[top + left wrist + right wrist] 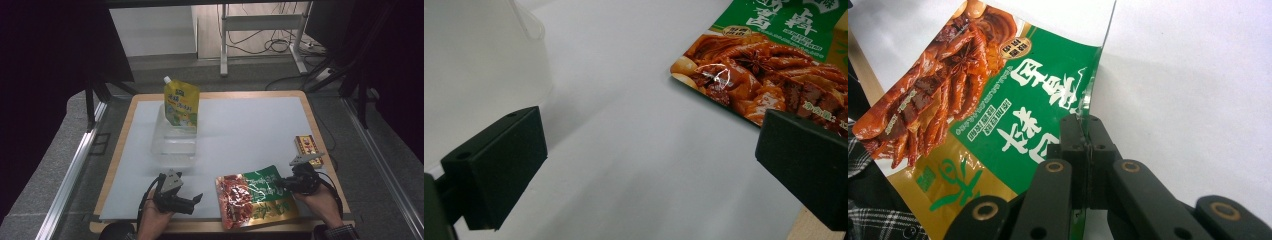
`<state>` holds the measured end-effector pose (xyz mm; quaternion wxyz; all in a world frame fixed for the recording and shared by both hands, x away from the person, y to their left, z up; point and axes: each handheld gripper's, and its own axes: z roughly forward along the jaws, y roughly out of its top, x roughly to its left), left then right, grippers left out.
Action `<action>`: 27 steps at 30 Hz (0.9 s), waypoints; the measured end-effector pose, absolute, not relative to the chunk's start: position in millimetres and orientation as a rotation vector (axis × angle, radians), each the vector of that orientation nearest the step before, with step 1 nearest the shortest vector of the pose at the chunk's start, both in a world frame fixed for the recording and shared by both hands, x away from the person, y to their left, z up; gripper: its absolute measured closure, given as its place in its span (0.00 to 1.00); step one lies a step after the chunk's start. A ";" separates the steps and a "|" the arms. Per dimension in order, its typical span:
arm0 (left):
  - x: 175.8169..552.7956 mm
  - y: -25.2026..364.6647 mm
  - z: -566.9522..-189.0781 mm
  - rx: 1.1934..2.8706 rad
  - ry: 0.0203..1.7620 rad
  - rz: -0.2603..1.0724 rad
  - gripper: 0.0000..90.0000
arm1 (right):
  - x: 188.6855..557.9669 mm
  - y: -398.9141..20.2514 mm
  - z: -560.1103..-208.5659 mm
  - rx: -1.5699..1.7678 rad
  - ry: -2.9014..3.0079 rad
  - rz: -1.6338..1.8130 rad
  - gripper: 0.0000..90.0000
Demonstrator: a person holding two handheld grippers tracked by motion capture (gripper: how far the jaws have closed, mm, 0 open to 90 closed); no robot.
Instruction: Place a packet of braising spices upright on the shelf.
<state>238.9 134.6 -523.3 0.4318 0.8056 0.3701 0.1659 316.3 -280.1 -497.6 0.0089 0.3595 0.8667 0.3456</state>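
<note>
Grasping is the step in hand: the right hand-held gripper [1087, 131] has its two black jaws pressed together on the edge of the flat, glossy green-and-orange foil food packet [998, 115], pinching the thin rim at the packet's right side as the high view shows it. The packet [256, 196] lies near the front edge of the white tabletop [240, 130], and in the right gripper view its pinched edge looks lifted a little off the surface while the rest seems to rest flat, though how much is off the tabletop is hard to tell. The left hand-held gripper [186, 199] waits just to the left of the packet with its jaws spread wide and nothing between them; in the left gripper view the packet's corner [744, 85] lies ahead of its right jaw. Farther back stands a clear plastic box [175, 140] with a yellow spouted stand-up pouch [181, 102] leaning in it, and a small red-and-gold rectangular pack [307, 147] lies near the right edge. Judging from this, the packet is probably bound for the clear box, so the next move calls for a steady lift with the pinch held firm, since a limp foil packet held by one edge will sag and could slip; the spread left gripper may need to support it.
</note>
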 end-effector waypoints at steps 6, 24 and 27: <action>238.9 134.7 -523.1 2.008 0.922 0.415 0.00 | 317.4 -280.2 -494.5 1.139 2.706 1.096 0.99; 239.5 138.9 -520.5 1.975 0.933 0.409 0.00 | 320.3 -277.7 -465.0 1.101 2.648 1.341 1.00; 239.4 138.6 -520.5 1.975 0.931 0.410 0.00 | 319.9 -276.0 -458.9 1.081 2.647 1.371 1.00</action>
